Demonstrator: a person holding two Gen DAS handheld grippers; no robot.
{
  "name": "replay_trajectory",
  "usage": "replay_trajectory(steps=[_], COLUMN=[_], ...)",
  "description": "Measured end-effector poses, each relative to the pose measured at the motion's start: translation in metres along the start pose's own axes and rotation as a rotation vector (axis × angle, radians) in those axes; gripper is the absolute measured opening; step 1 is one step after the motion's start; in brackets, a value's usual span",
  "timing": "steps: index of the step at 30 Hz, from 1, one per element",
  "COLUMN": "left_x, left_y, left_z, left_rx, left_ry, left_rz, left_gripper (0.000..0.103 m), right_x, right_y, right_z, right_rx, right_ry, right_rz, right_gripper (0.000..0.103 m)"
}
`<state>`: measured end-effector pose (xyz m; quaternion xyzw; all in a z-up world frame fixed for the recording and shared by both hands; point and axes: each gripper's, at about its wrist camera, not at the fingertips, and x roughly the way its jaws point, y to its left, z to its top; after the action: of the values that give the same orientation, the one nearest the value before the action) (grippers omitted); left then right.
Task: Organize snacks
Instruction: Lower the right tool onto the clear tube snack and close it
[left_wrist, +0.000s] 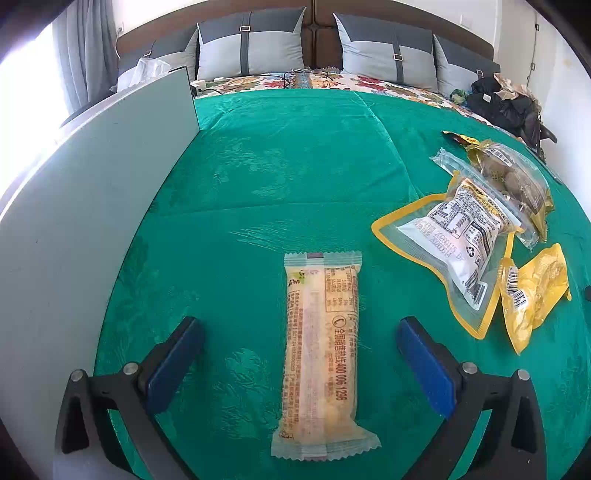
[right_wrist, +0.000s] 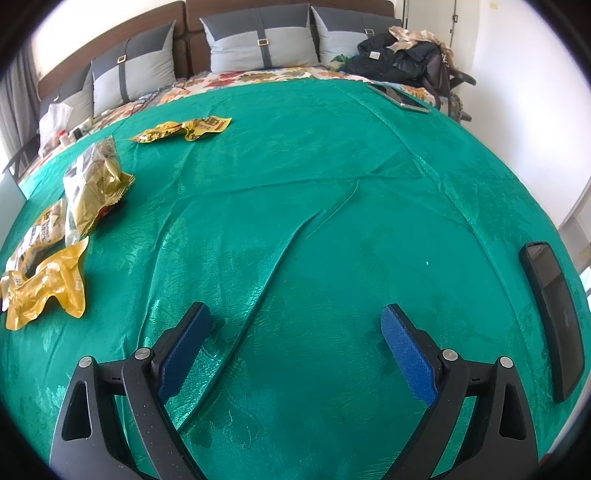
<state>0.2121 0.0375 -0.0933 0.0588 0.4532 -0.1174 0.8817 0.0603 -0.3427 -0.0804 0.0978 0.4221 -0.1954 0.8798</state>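
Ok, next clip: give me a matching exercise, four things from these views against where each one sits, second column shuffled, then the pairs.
Things:
1. long pale snack bar
2. yellow-edged clear pouch
3. black phone
4. pale grey board

Places:
A. right edge of the right wrist view
B. between the open fingers of the left claw
C. left side of the left wrist view
D. in the pile right of the bar

Pairs: 1-B, 2-D, 3-A, 4-C

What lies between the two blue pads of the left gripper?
A long pale-yellow snack wrapper lies untouched on green cloth between the open left gripper fingers, in the left wrist view.
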Motion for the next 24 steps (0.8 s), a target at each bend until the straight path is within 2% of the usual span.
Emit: replay_trajectory(steps=[3,5,7,9,11,12,13,14,15,16,18,21,24], left_x=[0.0,0.0,0.0,0.0,0.0,0.0,0.0,0.0,0.0,0.0,0.0,0.0,0.0], left_y=[0.0,0.0,0.0,0.0,0.0,0.0,0.0,0.0,0.0,0.0,0.0,0.0,0.001], left_z=[0.0,0.0,0.0,0.0,0.0,0.0,0.0,0.0,0.0,0.0,0.0,0.0,0.0], left_rx=[0.0,0.0,0.0,0.0,0.0,0.0,0.0,0.0,0.0,0.0,0.0,0.0,0.0], left_ry=[0.0,0.0,0.0,0.0,0.0,0.0,0.0,0.0,0.0,0.0,0.0,0.0,0.0], left_rz=[0.001,0.0,0.0,0.0,0.0,0.0,0.0,0.0,0.0,0.0,0.0,0.0,0.0], left_gripper=[0.103,0.103,0.103,0.103,0.103,0.103,0.103,0.103,0.103,0.103,0.103,0.103,0.103], right_x=[-0.001,-0.002,-0.017,-0.028,-0.027,-0.021,-0.014,-0.005,0.007,0.021,0.037,0.043,0.055], right_y=[0.001,0.007,0.019,0.047,0.089,0.11,0.133,0.151,0.169,0.185,0.204,0.209,0.22], right_z=[0.0,0.008,0.022,0.042,0.065,0.074,0.081,0.087,0.091,0.092,0.096,0.105,0.107], right_rx=[-0.013,-0.038,-0.019,-0.036,-0.106,-0.138,-0.173,-0.209,-0.25,-0.289,-0.344,-0.329,-0.401], right_ry=[0.004,0.039,0.0,-0.02,0.033,0.08,0.125,0.159,0.203,0.248,0.24,0.193,0.21], right_rz=[0.019,0.04,0.175,0.401,0.593,0.655,0.691,0.7,0.684,0.635,0.505,0.476,0.373], right_gripper=[0.096,0.093,0.093,0.093,0.092,0.09,0.082,0.071,0.043,0.032,0.035,0.032,0.032])
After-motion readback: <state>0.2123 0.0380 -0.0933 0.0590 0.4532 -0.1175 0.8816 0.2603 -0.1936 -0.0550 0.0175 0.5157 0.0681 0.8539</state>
